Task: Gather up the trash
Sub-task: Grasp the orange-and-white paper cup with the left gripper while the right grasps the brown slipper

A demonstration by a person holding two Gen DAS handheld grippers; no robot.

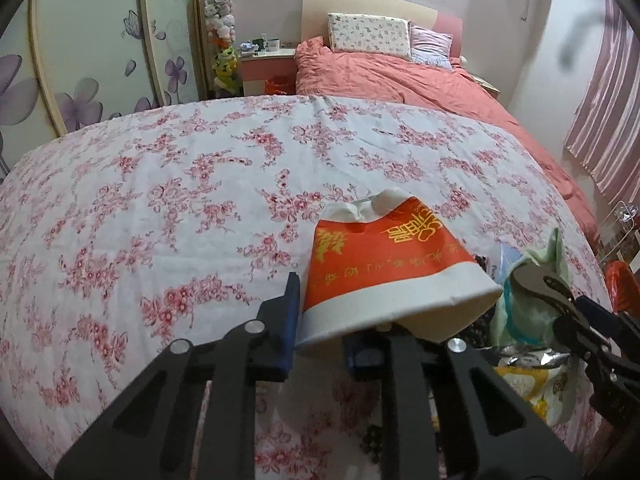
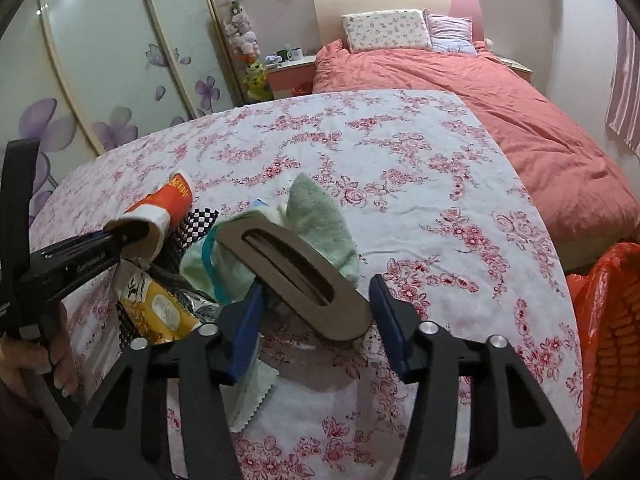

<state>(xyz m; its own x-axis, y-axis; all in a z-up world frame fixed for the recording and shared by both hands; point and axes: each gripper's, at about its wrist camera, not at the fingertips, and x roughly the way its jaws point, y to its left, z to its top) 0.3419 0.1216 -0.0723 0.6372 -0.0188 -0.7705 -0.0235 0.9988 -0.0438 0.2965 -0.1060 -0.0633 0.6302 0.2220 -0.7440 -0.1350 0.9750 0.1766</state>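
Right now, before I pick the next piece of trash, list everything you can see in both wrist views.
paper cup: one, red and white, tilted, in the left gripper
green cloth: one, crumpled, mid-table
slotted oval piece: one, brown, on the cloth
snack wrapper: one, yellow, beside the cloth
checkered item: one, black and white, under the pile
plastic bag: one, orange, off the table's right edge
tablecloth: one, white with pink flowers
bed: one, salmon duvet, behind the table
pillows: two, at the headboard
left gripper: shut on the cup
right gripper: open around the oval piece
hand: one, on the left gripper's handle
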